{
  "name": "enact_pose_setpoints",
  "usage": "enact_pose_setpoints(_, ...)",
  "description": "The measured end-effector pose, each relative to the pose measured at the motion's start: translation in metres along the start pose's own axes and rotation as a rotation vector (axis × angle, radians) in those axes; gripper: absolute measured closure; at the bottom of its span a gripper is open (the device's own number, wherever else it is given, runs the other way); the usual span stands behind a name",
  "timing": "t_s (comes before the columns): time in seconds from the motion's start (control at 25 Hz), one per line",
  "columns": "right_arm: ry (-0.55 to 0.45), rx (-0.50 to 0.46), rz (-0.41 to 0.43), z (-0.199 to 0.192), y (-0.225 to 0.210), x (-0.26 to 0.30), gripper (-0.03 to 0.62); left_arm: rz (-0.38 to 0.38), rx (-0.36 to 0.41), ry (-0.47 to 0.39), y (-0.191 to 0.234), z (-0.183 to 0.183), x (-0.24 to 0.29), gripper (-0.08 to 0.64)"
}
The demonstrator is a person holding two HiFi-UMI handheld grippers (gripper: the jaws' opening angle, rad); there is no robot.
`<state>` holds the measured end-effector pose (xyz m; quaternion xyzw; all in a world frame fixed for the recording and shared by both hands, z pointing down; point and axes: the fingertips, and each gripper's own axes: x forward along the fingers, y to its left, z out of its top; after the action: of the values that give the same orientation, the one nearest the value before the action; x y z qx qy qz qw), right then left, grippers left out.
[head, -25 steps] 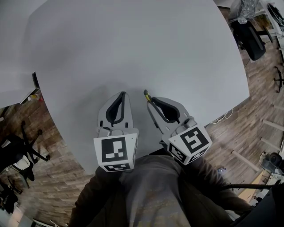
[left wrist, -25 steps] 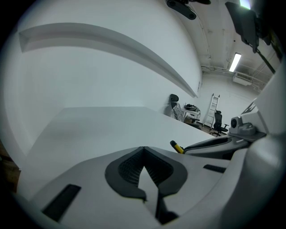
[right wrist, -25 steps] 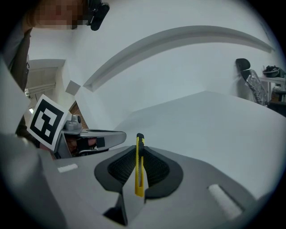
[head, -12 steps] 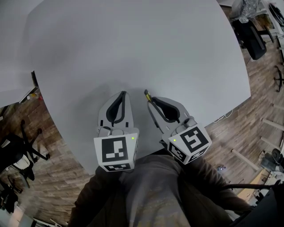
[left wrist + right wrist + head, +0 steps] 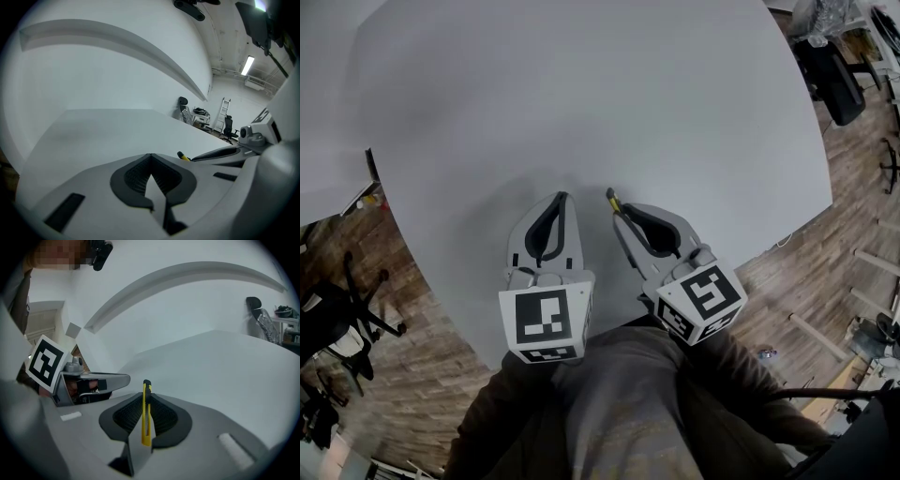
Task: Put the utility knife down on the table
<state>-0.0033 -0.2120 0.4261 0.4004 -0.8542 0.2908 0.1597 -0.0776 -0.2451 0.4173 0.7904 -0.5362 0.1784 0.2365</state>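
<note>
Nothing much moved since half second ago: both tools in same spot above desk (image 5: 581, 94). Right tool (image 5: 146, 401) clenched on utility knife (image 5: 146, 416): slim yellow body edge-on between ribbed black pads (image 5: 124, 417), black tip. Head view shows only the knife's tip. Left tool (image 5: 151, 159) clenched, empty. Desk smooth, matte pale grey, curved edge, far side cut off.

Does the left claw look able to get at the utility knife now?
Probably not yet: the left claw is shut, and the right claw clamps the utility knife, only its tip exposed. Nothing lies between them.
</note>
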Motion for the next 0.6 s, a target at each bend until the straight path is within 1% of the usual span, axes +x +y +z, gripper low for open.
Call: enact_pose_setpoints(0.6,0.032,0.023,-0.002,-0.012,-0.010,0.012,0.540,0.002,-0.010,0.019,0.006,-0.005,0.011,0.558)
